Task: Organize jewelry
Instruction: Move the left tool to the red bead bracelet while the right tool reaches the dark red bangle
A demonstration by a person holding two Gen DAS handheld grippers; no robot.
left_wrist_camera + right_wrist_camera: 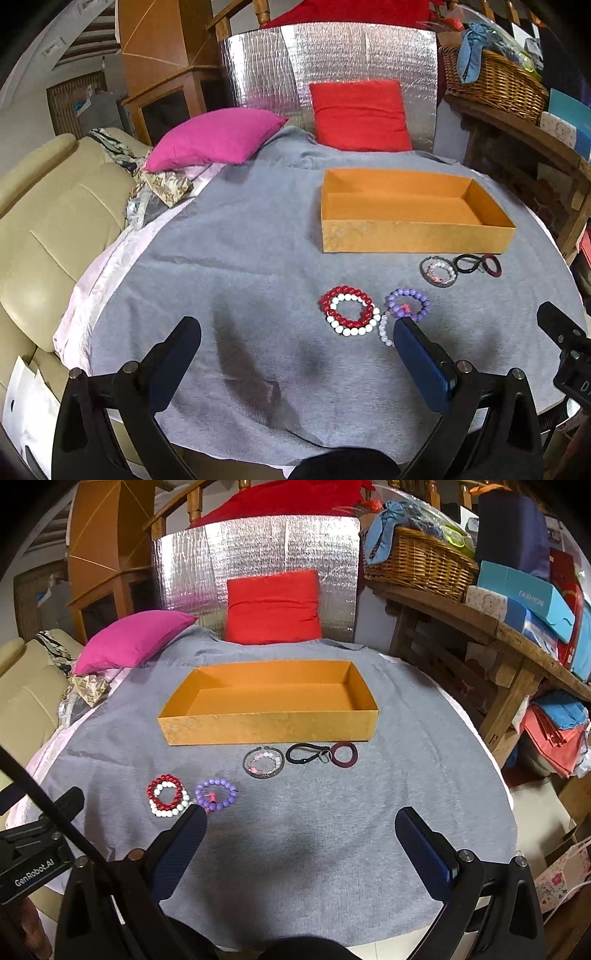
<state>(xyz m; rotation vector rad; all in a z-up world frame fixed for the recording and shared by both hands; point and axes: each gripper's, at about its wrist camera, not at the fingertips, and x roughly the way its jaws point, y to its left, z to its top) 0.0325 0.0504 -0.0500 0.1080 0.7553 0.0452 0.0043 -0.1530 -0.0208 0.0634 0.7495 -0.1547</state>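
An empty orange box stands on a grey cloth. In front of it lie a red and a white bead bracelet, a purple bead bracelet, a dark ring holding pink beads, a black loop and a maroon ring. My left gripper is open and empty, its right finger next to the purple bracelet. My right gripper is open and empty, nearer than the jewelry.
A pink cushion and a red cushion lie at the cloth's far edge before a silver foil panel. A beige sofa is left. A wooden shelf with a wicker basket and boxes is right.
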